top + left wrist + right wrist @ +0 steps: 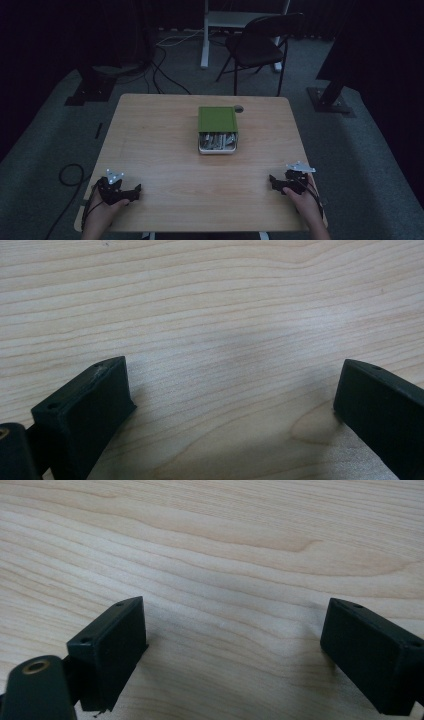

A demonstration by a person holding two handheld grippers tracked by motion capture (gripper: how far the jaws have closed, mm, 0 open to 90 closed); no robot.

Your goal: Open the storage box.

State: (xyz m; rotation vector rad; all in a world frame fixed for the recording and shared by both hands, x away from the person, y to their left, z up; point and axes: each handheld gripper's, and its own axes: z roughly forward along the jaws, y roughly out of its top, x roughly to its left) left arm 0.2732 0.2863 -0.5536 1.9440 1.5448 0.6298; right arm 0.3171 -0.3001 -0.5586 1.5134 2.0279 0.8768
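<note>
From above I see the green-lidded tin (218, 129) mid-table toward the far edge; my gripper views give bare wood. Left gripper (131, 194) and right gripper (274, 182) (both wide, empty) sit well apart from it at the near corners.

- The table (165, 150) is pale wood with wavy brown grain lines.
- The tin (218, 142), toward the table's far edge, is silvery, with a plain green lid (217, 119) and greyish contents.
- The left gripper (131, 196) and the right gripper (276, 183) are black, each topped with a grey plate.
- The floor (365, 165) is grey-green.
</note>
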